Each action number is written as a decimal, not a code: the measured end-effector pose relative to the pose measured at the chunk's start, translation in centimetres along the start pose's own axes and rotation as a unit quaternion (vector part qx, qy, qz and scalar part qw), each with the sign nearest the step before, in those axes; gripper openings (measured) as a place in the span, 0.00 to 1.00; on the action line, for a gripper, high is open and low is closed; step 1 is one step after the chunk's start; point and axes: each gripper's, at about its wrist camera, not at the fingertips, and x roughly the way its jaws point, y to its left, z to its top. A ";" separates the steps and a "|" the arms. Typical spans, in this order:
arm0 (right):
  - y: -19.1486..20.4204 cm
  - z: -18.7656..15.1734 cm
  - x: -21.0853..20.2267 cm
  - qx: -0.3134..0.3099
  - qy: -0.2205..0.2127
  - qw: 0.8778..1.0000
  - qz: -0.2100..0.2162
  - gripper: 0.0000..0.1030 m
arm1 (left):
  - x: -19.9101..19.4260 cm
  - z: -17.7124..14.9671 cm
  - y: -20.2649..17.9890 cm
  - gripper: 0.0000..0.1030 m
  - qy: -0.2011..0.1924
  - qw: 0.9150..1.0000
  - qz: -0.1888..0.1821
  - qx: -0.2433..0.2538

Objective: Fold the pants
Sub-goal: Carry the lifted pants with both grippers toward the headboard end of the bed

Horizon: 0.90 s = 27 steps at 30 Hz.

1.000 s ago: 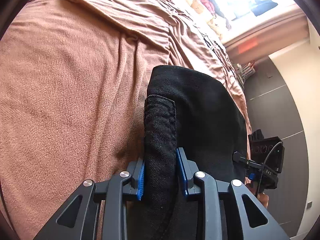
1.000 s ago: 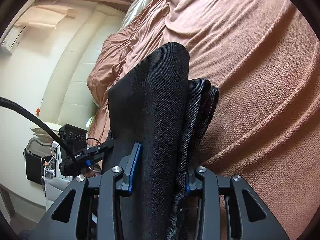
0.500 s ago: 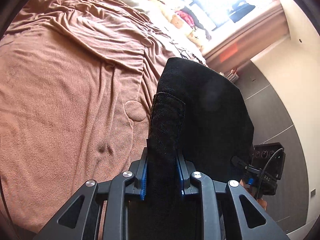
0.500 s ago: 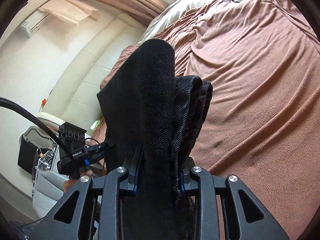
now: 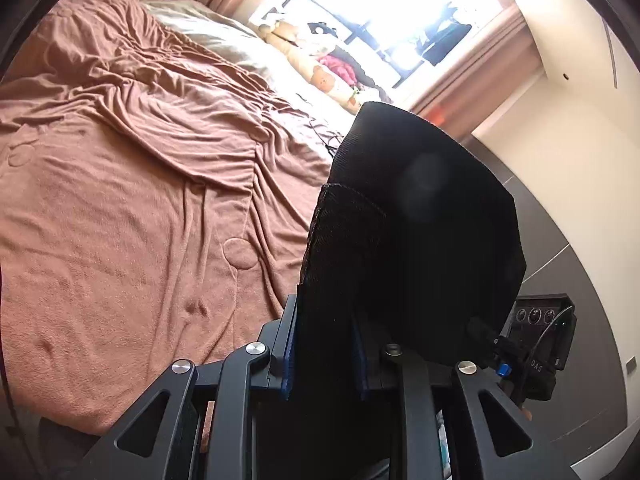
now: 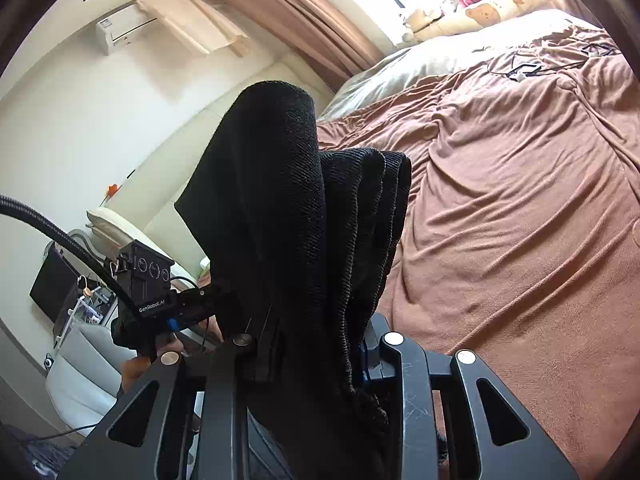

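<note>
1. Brown bedspread [image 5: 132,200] spreads beyond and below both sets of fingers.
2. Black pants [image 5: 400,240] rise bunched from between the fingers, clear of the bed.
3. Left gripper [image 5: 324,354] is clamped narrow on the pants.
4. Right gripper [image 6: 316,350] likewise pinches their folded layers.

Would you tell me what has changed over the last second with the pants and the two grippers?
Both grippers have lifted and tilted up: the window and far wall now show above the brown blanket. The left gripper has just closed a little tighter on the black pants. The right gripper stays clamped on them.
</note>
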 end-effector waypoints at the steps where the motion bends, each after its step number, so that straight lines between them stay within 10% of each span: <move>1: 0.5 -0.1 -0.4 -0.005 -0.003 1.000 0.000 0.25 | -0.6 0.0 -0.3 0.24 -0.004 1.000 -0.001 0.003; 27: 12.3 -0.2 -2.7 -0.084 -0.051 0.995 0.022 0.25 | -17.6 1.1 -5.0 0.23 -0.105 0.992 0.006 0.072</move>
